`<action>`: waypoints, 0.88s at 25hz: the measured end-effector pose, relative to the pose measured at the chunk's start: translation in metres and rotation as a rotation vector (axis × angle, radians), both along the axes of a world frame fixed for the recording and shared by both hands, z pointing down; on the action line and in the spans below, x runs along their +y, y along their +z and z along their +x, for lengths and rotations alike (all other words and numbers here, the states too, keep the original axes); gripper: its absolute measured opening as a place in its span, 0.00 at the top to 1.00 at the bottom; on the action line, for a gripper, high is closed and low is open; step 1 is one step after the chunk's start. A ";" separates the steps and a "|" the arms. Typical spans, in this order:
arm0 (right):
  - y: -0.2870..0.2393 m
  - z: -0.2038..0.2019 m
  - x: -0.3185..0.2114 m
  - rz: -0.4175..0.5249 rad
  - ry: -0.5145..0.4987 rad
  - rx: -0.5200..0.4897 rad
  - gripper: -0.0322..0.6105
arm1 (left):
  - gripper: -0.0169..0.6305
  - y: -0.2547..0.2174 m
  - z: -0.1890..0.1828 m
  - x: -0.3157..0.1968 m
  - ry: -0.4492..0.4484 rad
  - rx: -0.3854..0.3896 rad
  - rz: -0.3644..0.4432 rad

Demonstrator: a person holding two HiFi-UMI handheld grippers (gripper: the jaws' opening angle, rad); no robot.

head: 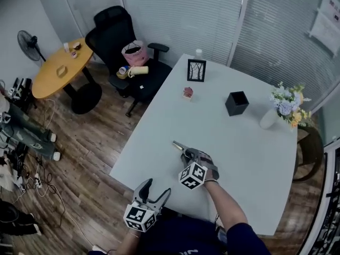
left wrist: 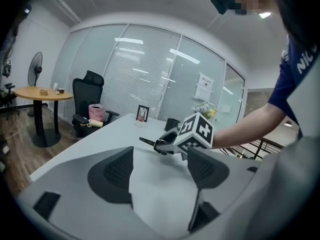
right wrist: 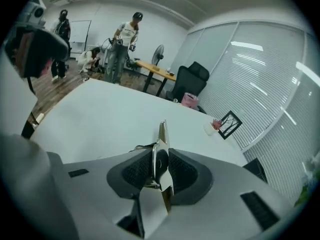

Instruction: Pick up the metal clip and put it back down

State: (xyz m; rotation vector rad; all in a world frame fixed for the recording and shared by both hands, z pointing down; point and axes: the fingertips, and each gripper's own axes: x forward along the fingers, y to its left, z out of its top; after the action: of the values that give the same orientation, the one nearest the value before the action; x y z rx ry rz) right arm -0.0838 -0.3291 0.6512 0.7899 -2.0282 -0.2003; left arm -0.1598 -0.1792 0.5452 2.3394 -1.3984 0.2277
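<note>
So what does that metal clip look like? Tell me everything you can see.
The metal clip is thin, flat and silvery. It stands on edge between the right gripper's dark pads, which squeeze it from both sides, and its narrow tip sticks out past them. It hangs low over the white table, and I can't tell whether it touches the top.

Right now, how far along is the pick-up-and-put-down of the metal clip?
Done: the pickup. The right gripper is shut on the metal clip, which sticks out past its jaws over the white table. In hand: holding the clip there; the left gripper is open and empty. Left: setting the clip on the table and letting go.
</note>
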 end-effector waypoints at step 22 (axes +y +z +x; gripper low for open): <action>-0.040 0.017 0.026 0.094 0.034 -0.145 0.49 | 0.47 0.010 -0.017 -0.009 -0.009 -0.007 -0.010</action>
State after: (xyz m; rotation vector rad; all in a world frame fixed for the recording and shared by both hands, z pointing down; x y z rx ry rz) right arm -0.0663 -0.3034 0.6115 0.9197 -2.1524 -0.2265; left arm -0.1768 -0.1882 0.5554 2.3261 -1.4074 0.2404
